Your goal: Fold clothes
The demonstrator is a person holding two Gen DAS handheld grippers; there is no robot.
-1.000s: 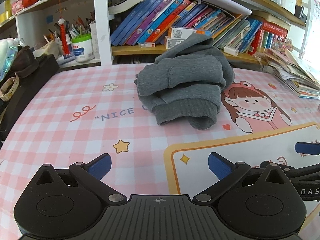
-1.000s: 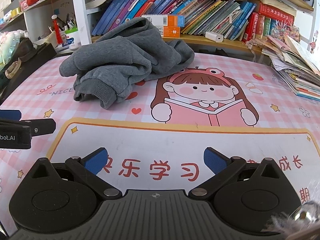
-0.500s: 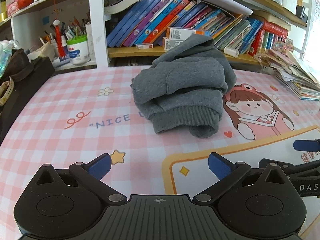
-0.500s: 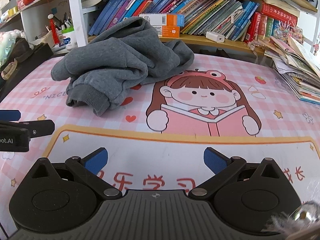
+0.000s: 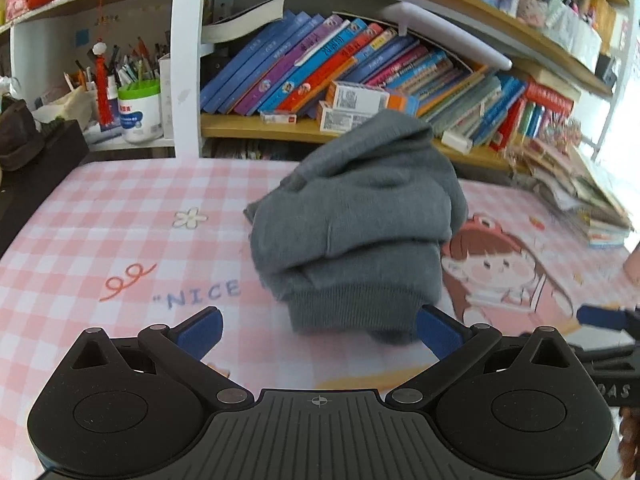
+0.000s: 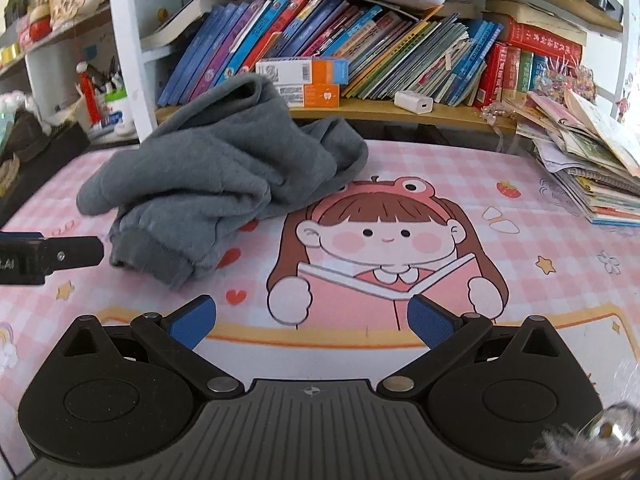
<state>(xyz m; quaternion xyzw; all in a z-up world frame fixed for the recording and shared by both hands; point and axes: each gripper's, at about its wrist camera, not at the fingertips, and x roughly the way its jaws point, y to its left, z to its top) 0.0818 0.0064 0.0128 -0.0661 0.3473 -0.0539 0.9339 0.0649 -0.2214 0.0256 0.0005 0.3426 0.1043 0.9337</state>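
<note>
Slanted books (image 6: 320,48) fill the shelf behind a pink checked cartoon mat (image 6: 440,184).

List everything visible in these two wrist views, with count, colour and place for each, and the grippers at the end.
Crumpled grey fleece sweatshirt: one, grey, bunched on the mat, left of the cartoon girl.
Pink checked table mat with a cartoon girl print: one, pink and white, covering the table.
Row of leaning books: many, mostly blue, red and purple, on the wooden shelf behind.
Small cardboard boxes: a few, white and orange, on the shelf behind the sweatshirt.
White charger block: one, on the shelf.
Pile of magazines: one, multicoloured, far right of the table.
White pen pot with green rim: one, left shelf.
Left gripper: blue fingers, open, near the sweatshirt's hem.
Right gripper: blue fingers, open, above the mat.
</note>
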